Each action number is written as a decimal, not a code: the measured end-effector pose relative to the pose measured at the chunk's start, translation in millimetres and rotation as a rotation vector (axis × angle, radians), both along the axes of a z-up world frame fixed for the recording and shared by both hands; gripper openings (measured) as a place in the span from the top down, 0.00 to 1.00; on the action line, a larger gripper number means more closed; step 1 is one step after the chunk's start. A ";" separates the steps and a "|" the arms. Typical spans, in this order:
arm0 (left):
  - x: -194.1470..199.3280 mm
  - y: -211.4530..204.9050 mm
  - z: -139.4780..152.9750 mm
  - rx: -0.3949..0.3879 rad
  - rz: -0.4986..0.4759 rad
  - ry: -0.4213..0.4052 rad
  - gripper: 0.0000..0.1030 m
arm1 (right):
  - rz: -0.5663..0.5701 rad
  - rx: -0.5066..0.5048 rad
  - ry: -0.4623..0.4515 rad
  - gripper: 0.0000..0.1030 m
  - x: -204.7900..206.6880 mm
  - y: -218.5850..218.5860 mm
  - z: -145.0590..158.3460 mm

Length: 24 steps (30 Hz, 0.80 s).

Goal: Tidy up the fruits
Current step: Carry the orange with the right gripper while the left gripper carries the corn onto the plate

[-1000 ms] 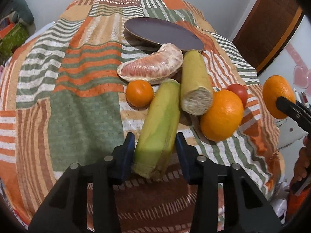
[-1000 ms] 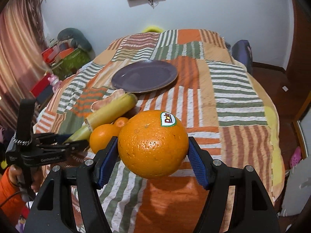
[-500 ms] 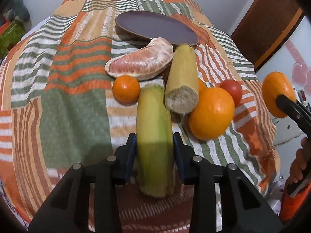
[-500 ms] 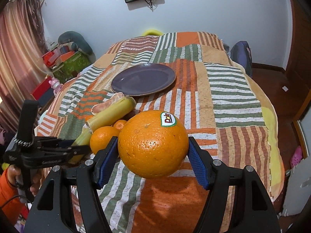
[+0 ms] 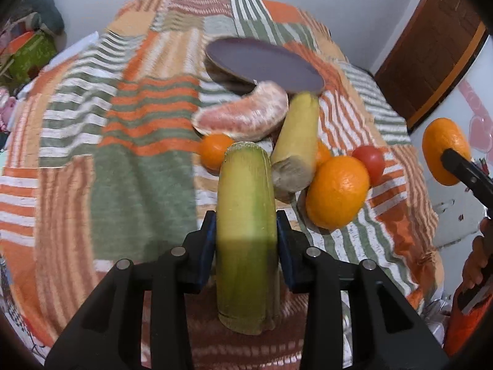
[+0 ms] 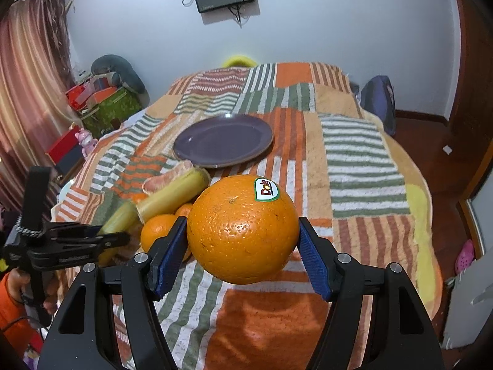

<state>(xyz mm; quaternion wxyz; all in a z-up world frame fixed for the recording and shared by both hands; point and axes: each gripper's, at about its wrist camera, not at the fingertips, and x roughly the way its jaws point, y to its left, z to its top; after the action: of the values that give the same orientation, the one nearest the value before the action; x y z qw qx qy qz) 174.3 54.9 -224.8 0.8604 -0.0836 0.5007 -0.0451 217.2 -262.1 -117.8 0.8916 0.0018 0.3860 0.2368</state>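
Observation:
My left gripper [image 5: 245, 231] is shut on a green-yellow stalk piece [image 5: 246, 203], which points straight ahead just above the bed. Behind it lie a yellow stalk piece [image 5: 297, 145], a peeled pomelo segment [image 5: 243, 117], a small mandarin [image 5: 212, 151], a big orange [image 5: 337, 191] and a red tomato [image 5: 369, 160]. Farther back sits a purple plate [image 5: 265, 61] with nothing on it. My right gripper [image 6: 243, 240] is shut on a large stickered orange [image 6: 243, 231], held in the air to the right of the pile. The left gripper [image 6: 120, 240] shows at the left of the right wrist view.
Everything rests on a bed with a striped patchwork blanket [image 6: 354, 154]. Boxes and toys [image 6: 101, 104] are stacked on the left, a backpack [image 6: 379, 101] stands at the far right corner, and a wooden door [image 5: 431, 61] is on the right.
The left jaws closed onto the green-yellow stalk piece, which had lain tilted between them, and raised it so it points straight ahead. The right gripper and its orange stayed put.

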 end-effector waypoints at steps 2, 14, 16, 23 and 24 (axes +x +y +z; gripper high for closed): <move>-7.8 5.9 14.0 0.002 0.016 -0.035 0.64 | -0.001 0.002 -0.014 0.36 1.0 0.4 5.7; -4.6 12.9 87.4 0.006 0.048 -0.253 0.64 | 0.009 0.000 -0.117 0.36 17.8 13.3 37.1; 1.4 12.8 94.8 0.015 0.053 -0.279 0.64 | 0.008 0.004 -0.132 0.36 24.2 15.4 41.0; 27.9 12.0 107.9 0.025 0.061 -0.326 0.64 | 0.007 -0.010 -0.165 0.36 45.6 25.2 44.7; 32.0 11.3 108.5 0.032 0.062 -0.330 0.64 | 0.006 -0.010 -0.167 0.36 49.6 26.6 44.4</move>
<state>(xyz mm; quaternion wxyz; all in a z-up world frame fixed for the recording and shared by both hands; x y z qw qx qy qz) 206.3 66.2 -116.3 0.9332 -0.0765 0.3503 -0.0237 266.9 -235.5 -73.3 0.9199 -0.0235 0.3116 0.2371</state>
